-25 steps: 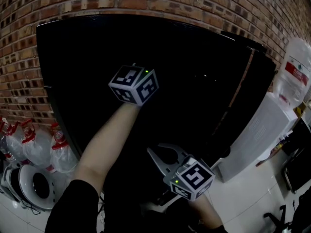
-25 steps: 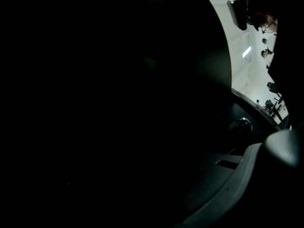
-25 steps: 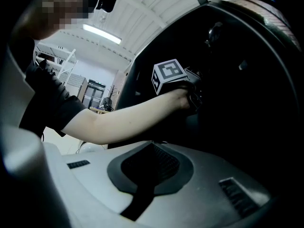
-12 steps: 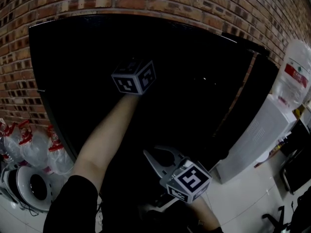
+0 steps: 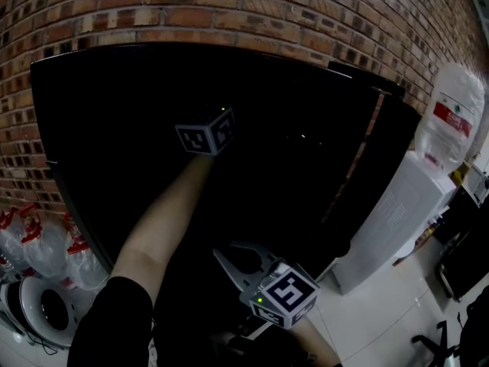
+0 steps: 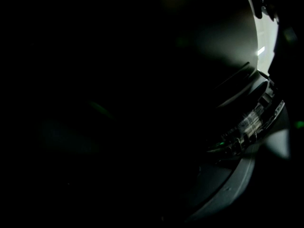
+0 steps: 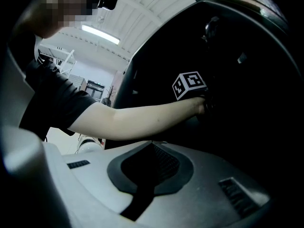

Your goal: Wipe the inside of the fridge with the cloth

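The fridge [image 5: 114, 113] fills the head view as a wide black opening with a dark inside. My left arm reaches deep into it. The marker cube [image 5: 205, 138] of my left gripper shows, but its jaws are lost in the dark. The left gripper view is nearly black, with only a curved fridge edge [image 6: 251, 122] at its right. No cloth shows in any view. My right gripper [image 5: 231, 257] hangs low in front of the fridge, shut on nothing. In the right gripper view its jaws [image 7: 152, 151] meet, and the left cube [image 7: 190, 85] sits ahead inside the fridge.
A brick wall [image 5: 229, 6] rises behind the fridge. At the right stands a white water dispenser [image 5: 390, 220] with a large bottle [image 5: 451, 121] on top. Several plastic bottles [image 5: 46, 243] and a round white appliance [image 5: 38, 312] lie on the floor at lower left.
My left arm has pushed farther into the fridge, so its cube looks smaller and higher in the head view. The right gripper has kept its place.
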`<move>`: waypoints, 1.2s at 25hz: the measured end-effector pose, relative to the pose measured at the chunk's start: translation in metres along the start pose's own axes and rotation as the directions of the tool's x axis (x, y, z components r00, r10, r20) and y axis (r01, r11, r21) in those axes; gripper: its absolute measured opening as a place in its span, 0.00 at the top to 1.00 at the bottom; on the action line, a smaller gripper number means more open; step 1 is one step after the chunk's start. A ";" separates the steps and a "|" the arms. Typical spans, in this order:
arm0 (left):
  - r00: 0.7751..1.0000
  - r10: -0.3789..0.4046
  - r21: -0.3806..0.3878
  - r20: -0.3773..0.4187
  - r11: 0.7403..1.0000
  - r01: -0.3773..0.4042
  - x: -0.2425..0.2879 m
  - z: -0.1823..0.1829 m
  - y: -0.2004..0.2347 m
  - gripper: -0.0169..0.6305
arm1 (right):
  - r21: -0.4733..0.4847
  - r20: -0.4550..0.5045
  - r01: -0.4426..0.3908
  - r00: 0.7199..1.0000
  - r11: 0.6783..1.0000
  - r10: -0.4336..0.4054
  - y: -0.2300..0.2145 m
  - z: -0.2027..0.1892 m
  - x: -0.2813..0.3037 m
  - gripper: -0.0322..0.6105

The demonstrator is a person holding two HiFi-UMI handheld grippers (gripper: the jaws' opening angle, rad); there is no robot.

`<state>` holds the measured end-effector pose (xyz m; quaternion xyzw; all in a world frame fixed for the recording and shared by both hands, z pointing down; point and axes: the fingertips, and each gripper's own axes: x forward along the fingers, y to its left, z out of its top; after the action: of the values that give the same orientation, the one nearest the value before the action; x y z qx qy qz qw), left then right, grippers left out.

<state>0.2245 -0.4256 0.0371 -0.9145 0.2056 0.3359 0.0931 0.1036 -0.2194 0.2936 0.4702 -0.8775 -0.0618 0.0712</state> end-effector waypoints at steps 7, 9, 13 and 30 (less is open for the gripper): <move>0.982 0.153 0.287 -0.107 0.951 -0.117 -0.008 -0.012 0.003 0.90 | 0.001 0.002 0.026 1.000 1.000 -0.026 -0.004 0.001 0.000 0.95; 0.972 0.215 0.257 -0.096 0.949 -0.185 -0.022 -0.007 0.017 0.90 | 0.001 -0.002 0.025 1.000 1.000 -0.025 -0.003 0.000 0.000 0.95; 0.971 0.221 0.119 -0.095 0.971 -0.209 -0.057 0.001 0.028 0.90 | -0.016 -0.007 0.035 0.999 0.999 -0.035 0.000 -0.003 -0.002 0.95; 0.975 -0.194 -0.150 -0.110 0.973 0.176 -0.167 0.021 -0.135 0.90 | -0.004 0.019 0.047 0.999 0.999 -0.046 0.018 0.001 -0.054 0.95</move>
<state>0.1559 -0.2450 0.1345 -0.9529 0.1008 0.2820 0.0471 0.1178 -0.1645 0.2925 0.4897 -0.8668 -0.0699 0.0624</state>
